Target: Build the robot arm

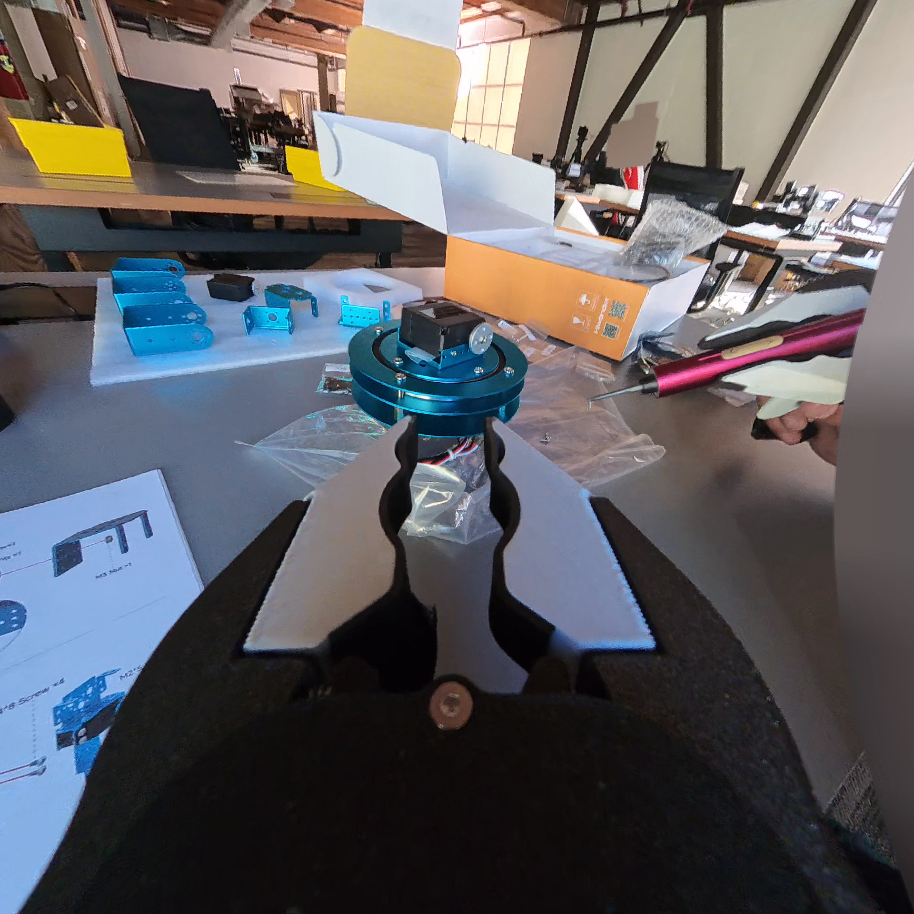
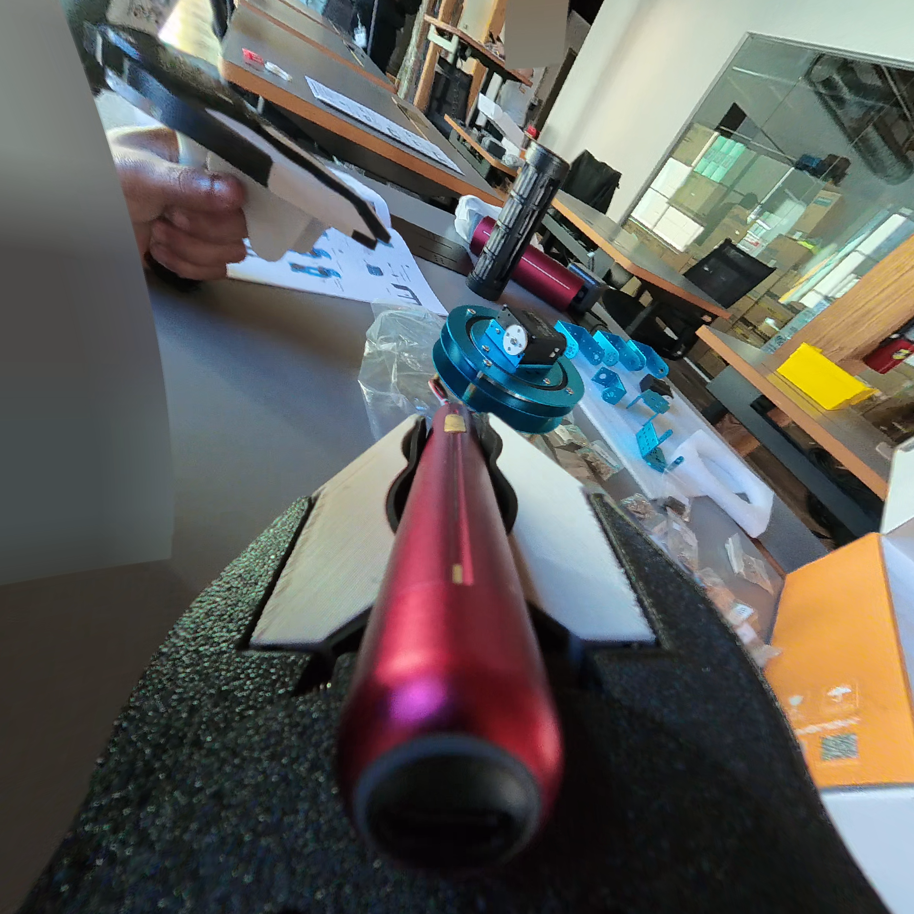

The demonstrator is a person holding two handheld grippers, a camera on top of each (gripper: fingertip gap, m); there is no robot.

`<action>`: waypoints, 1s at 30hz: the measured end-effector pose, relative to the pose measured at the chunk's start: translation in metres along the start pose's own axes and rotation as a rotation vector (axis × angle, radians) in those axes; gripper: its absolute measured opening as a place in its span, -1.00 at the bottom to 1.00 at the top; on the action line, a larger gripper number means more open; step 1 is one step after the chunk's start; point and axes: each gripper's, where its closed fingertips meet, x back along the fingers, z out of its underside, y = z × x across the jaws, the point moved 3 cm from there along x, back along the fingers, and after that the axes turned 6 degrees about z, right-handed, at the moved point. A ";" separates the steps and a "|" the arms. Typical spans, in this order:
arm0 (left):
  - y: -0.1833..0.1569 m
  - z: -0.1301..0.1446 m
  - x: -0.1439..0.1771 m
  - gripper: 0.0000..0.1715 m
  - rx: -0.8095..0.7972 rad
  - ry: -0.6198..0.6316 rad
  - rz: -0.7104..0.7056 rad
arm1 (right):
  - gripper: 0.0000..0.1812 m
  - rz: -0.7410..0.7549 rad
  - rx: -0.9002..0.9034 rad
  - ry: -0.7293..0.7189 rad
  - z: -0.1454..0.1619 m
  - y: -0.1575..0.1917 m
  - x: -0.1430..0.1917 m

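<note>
On the grey table [image 1: 148, 435] stands a blue round turntable base [image 1: 437, 378], two stacked metal discs joined by posts, with a black servo [image 1: 435, 329] clamped in a small blue bracket on its top plate; the servo's silver output disc faces sideways and its red and white wires trail out below the base. Screws already sit around the top ring, so the base and its servo look assembled, while the other parts do not. The left gripper [image 1: 447, 420] hovers just in front of the base's near edge with its jaws a modest way apart and nothing between them; it is close to the lower disc, but contact cannot be told. The right gripper [image 2: 452, 420] is clamped on a red electric screwdriver [image 2: 445, 569], whose thin bit, seen in the left wrist view, points toward the base from the side and stops short of it. Crumpled clear plastic bags [image 1: 445, 504] lie under and around the base. Beyond, a white foam sheet [image 1: 163, 366] carries loose blue brackets [image 1: 165, 329] and a second black servo [image 1: 230, 287], none yet attached. An instruction sheet [image 1: 74, 618] lies at the near left, and an open orange-and-white box [image 1: 539, 306] stands behind on the right.
</note>
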 end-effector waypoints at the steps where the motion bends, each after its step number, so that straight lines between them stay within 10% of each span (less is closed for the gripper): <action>1: 0.000 -0.001 0.002 -0.71 -0.002 -0.013 -0.004 | -0.77 -0.014 -0.023 -0.011 -0.001 0.001 0.000; 30: -0.007 -0.012 0.014 -0.69 -0.013 -0.121 0.045 | -0.78 0.021 0.007 -0.029 -0.011 -0.003 0.012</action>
